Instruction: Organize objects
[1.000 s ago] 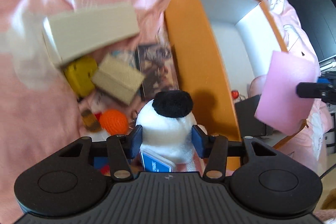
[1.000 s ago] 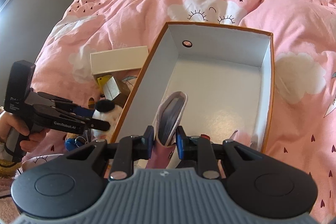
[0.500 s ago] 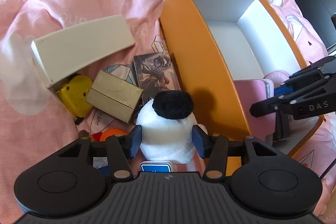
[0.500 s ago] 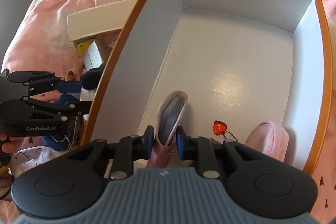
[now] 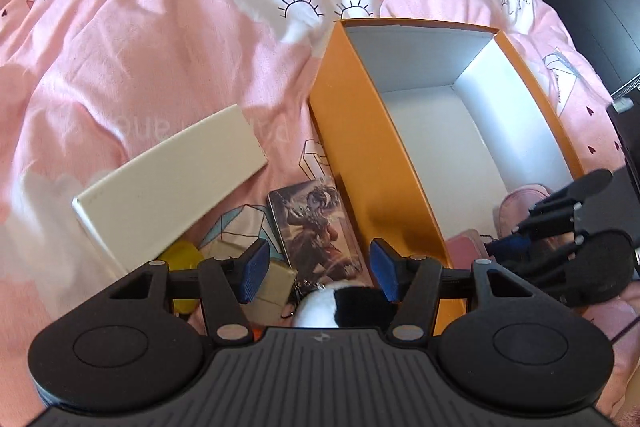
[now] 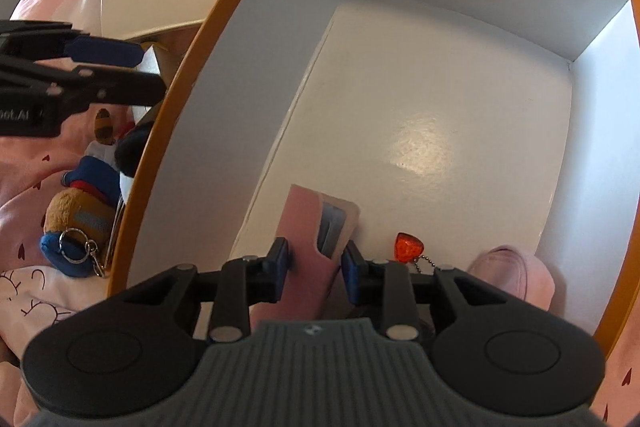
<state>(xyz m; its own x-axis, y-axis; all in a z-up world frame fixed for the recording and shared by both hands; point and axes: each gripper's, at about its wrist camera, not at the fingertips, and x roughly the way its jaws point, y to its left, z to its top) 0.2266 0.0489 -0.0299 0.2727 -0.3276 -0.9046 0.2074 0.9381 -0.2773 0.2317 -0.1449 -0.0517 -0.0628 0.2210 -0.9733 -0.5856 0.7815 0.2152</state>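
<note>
1. Releasing flat pink notebook (image 6: 306, 223) between parted right jaws, onto orange-walled white cardboard box (image 6: 440, 115) floor.
2. Next: dropping wide-open left jaws onto black-and-white plush toy (image 5: 340, 307) just beneath.

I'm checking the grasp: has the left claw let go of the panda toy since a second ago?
Yes. The left claw now stands open above the panda toy, which lies low beside the orange box wall.
</note>
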